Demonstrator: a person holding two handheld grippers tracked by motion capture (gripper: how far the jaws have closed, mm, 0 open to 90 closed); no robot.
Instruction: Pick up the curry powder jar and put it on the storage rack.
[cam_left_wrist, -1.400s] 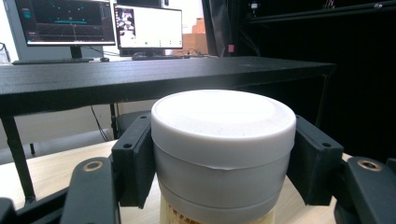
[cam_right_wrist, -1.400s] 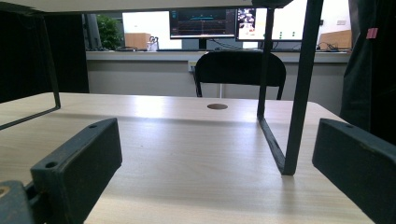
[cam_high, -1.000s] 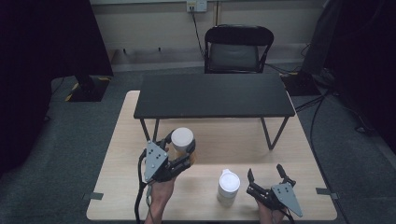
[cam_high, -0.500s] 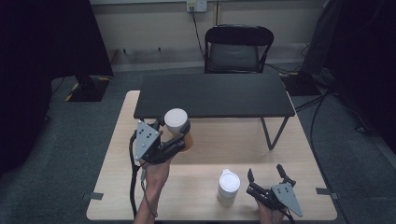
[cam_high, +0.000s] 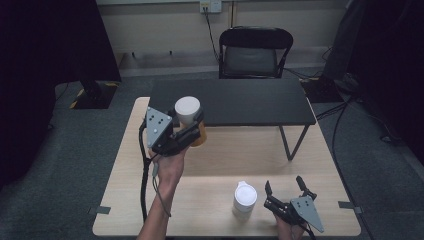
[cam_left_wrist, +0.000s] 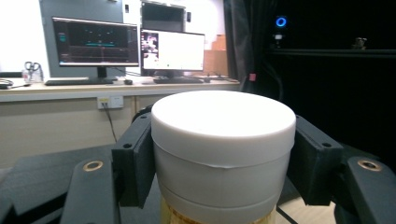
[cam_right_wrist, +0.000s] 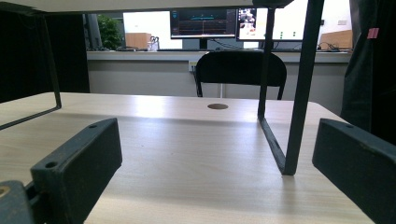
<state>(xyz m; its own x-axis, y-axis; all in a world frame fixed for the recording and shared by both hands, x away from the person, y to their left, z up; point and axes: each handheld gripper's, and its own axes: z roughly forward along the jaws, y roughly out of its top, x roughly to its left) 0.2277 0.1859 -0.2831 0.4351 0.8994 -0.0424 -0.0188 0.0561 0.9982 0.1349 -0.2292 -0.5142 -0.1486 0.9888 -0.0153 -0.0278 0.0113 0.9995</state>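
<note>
The left gripper (cam_high: 192, 131) is clamped on a jar (cam_high: 189, 117) with a white lid and an amber body, holding it upright in the air above the wooden table (cam_high: 220, 155), just at the near edge of the black shelf (cam_high: 235, 102); in the left gripper view the jaws press on both sides of the jar's white lid (cam_left_wrist: 223, 140). The right gripper (cam_high: 285, 189) rests low at the table's near right with its jaws apart and nothing between them, just beside a second white-lidded jar (cam_high: 245, 199) that stands on the table.
</note>
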